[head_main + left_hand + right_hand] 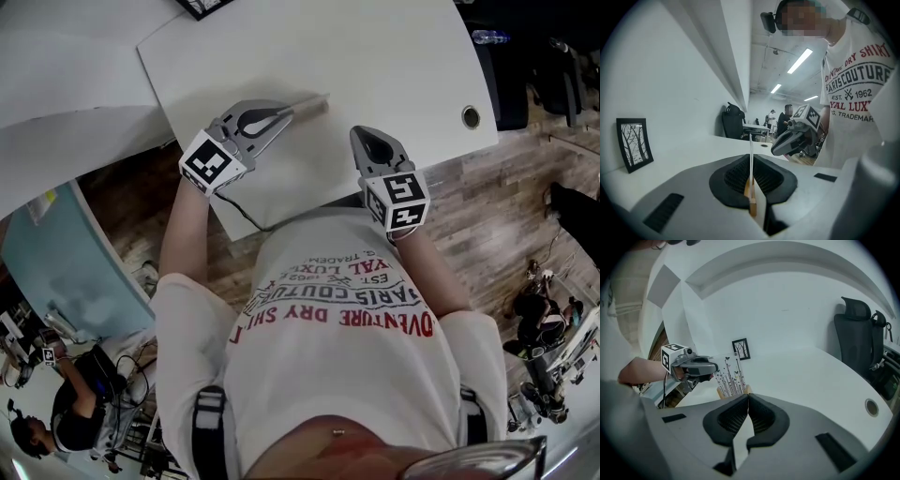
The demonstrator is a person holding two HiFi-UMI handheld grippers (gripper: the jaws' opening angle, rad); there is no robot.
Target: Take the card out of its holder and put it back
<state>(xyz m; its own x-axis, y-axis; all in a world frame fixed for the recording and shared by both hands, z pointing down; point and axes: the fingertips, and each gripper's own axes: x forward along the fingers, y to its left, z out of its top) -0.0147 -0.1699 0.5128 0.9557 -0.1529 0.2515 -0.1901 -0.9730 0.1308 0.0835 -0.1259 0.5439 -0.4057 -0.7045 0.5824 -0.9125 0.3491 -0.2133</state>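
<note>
**Left jaws pinch the card; right jaws shut on nothing**

Head view: the left gripper (289,114) lies over the white table (375,56). Its jaws are closed, with the tips at the pale card (314,101). The right gripper (361,136) is just beside it, with its jaws together.

Left gripper view: the left gripper (751,157) is clamped on the card (751,145), which shows edge-on as a thin upright line. The wooden holder (750,199) is at the card's foot. The right gripper (776,150) hovers beyond.

Right gripper view: the right gripper (747,396) has its pads meeting, with nothing between them. The left gripper (711,366) nips the card (731,371) at an upper corner. The card is printed with dark stems and butterflies and stands in the holder (721,392). A framed picture (741,348) stands behind.
</note>
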